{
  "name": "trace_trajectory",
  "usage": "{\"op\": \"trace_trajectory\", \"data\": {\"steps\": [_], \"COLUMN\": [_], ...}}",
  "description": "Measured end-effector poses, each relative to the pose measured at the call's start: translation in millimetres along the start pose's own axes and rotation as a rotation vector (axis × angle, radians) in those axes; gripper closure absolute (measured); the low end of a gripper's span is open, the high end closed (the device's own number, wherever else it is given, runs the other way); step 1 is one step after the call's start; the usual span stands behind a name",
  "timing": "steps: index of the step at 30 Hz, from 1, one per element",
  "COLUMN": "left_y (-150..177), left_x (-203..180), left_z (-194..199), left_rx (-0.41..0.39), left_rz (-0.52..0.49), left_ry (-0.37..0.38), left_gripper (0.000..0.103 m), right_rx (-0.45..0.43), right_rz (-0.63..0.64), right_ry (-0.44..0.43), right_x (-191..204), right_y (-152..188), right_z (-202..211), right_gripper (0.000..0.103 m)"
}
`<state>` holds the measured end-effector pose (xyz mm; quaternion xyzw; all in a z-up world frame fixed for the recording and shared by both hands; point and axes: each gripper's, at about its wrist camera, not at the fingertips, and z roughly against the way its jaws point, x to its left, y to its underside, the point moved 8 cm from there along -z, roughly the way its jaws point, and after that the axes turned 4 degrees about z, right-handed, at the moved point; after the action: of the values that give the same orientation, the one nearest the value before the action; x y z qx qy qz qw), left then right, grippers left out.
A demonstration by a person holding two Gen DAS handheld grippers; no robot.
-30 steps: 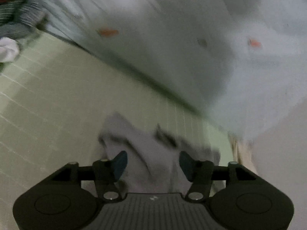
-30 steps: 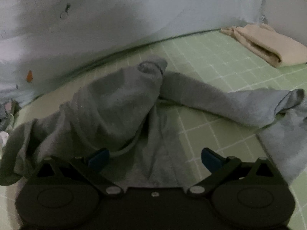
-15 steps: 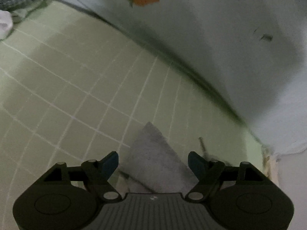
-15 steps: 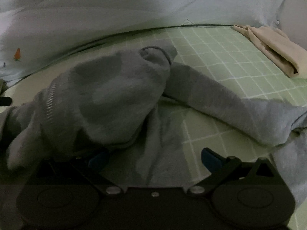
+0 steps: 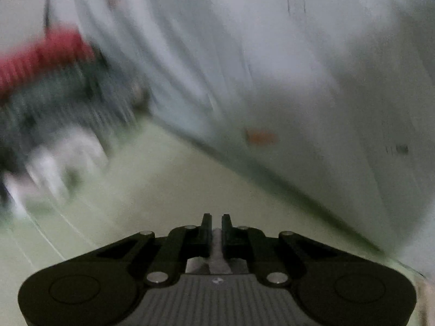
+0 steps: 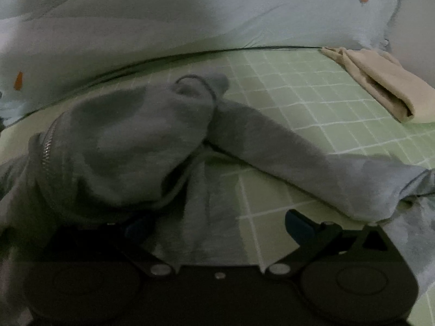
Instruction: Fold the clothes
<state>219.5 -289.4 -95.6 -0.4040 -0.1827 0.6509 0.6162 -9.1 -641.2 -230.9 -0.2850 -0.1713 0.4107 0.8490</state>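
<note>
We hold two grippers. Our left gripper [image 5: 216,218] angles down over the green checked sheet [image 5: 163,190], its jaws having just snapped together on a thin strip of grey cloth [image 5: 216,247] that shows between them; this view is smeared by blur. Our right gripper [image 6: 217,224] tilts more steeply, jaws spread wide with nothing gripped, over the one grey zip hoodie [image 6: 130,146], which lies rumpled on the sheet, one sleeve [image 6: 299,163] stretching right. One folded beige garment [image 6: 386,87] sits far right, beside the pale quilt [image 6: 190,19].
</note>
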Motion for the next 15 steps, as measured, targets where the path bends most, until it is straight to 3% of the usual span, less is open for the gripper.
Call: {"op": "trace_trajectory", "data": {"steps": [4,7,8,9,11,15], "left_y": [-58,-73,-73,-69,-58,-6], "left_x": [8,14,18,21,26,26], "left_z": [31,30,26,20,11,10], "left_rx": [-0.208,-0.277,-0.272,-0.245,-0.19,-0.028], "left_rz": [-0.089,-0.125,-0.13,-0.134,-0.135,-0.151], "left_ry": [-0.083,-0.152,-0.188,-0.229,-0.271,-0.16], "left_gripper": [0.096,0.094,0.085,0.063,0.037,0.028], "right_rx": [-0.018,-0.023,-0.022,-0.022,-0.023,-0.022], "right_rz": [-0.008,-0.017,-0.018,-0.018,-0.003,0.044], "right_ry": [0.016,0.021,0.022,0.023,0.025,0.032], "right_x": [-6,-8,-7,-6,-4,1], "right_y": [-1,-2,-2,-2,-2,3], "right_z": [5,6,6,7,10,17], "right_gripper": [0.0,0.0,0.0,0.0,0.0,0.0]}}
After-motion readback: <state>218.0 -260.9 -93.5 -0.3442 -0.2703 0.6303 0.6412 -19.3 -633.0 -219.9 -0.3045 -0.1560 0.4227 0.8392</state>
